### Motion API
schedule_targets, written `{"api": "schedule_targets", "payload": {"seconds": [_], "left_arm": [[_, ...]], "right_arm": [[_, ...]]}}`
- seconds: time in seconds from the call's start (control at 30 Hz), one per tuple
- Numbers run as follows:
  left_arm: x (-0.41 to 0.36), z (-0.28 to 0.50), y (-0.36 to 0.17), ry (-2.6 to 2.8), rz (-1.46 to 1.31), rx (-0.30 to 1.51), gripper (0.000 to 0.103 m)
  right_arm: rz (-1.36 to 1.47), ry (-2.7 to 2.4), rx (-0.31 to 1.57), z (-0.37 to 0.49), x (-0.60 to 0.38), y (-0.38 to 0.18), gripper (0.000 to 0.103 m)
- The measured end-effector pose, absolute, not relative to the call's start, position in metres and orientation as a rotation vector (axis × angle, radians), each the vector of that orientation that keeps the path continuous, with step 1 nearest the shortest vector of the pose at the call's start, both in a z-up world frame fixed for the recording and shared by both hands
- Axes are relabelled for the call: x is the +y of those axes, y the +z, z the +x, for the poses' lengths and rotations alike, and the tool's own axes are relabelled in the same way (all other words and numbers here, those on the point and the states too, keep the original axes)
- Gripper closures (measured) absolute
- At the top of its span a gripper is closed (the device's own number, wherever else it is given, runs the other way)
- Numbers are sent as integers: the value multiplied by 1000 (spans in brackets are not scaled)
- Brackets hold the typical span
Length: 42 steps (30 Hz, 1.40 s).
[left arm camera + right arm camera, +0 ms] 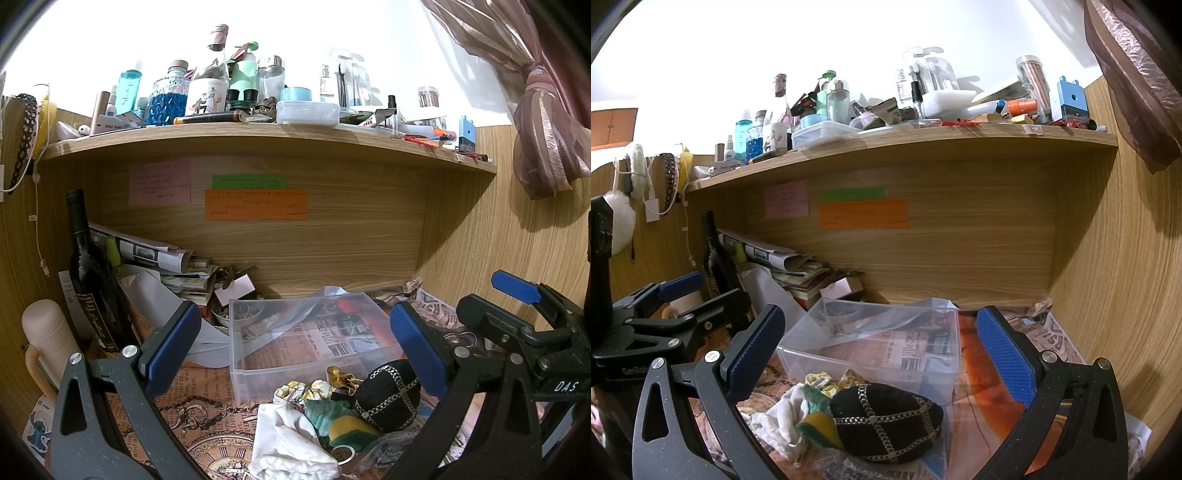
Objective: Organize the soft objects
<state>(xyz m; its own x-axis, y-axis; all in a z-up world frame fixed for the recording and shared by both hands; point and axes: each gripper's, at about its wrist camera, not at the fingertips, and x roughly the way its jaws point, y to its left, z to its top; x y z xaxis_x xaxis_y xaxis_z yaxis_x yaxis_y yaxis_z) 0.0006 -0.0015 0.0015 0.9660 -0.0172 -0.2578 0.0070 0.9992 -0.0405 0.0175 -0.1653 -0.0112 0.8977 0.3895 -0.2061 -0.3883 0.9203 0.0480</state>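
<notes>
Cluttered wooden nook, paper-covered table (207, 384)

Both the left claw (295, 354) and the right claw (882, 354) stand apart, holding nothing. A soft pile, black pouch (886, 421) and white cloth (291, 443), lies on the table just before the clear plastic box (306, 343), beneath a crowded shelf (258, 140).

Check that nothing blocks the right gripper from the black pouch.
Nothing visible does: the right gripper hangs open above the black pouch, which lies on top of the pile, before the clear box.
</notes>
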Motion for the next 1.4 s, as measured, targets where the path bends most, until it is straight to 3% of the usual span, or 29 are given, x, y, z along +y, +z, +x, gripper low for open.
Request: {"api": "schedule_targets", "payload": {"seconds": [0.53,1.33,1.4], "left_arm": [[-1,5,-5,-14,-45,294,0],[21,46,-115,-71,-115,705,0],[19,51,-122,-70,-117,731,12]], "right_arm": [[-7,409,221,16,-160,-13,0],[-14,413,534,53,-169,-93,0],[-10,423,553,57,-167,-97,0]]}}
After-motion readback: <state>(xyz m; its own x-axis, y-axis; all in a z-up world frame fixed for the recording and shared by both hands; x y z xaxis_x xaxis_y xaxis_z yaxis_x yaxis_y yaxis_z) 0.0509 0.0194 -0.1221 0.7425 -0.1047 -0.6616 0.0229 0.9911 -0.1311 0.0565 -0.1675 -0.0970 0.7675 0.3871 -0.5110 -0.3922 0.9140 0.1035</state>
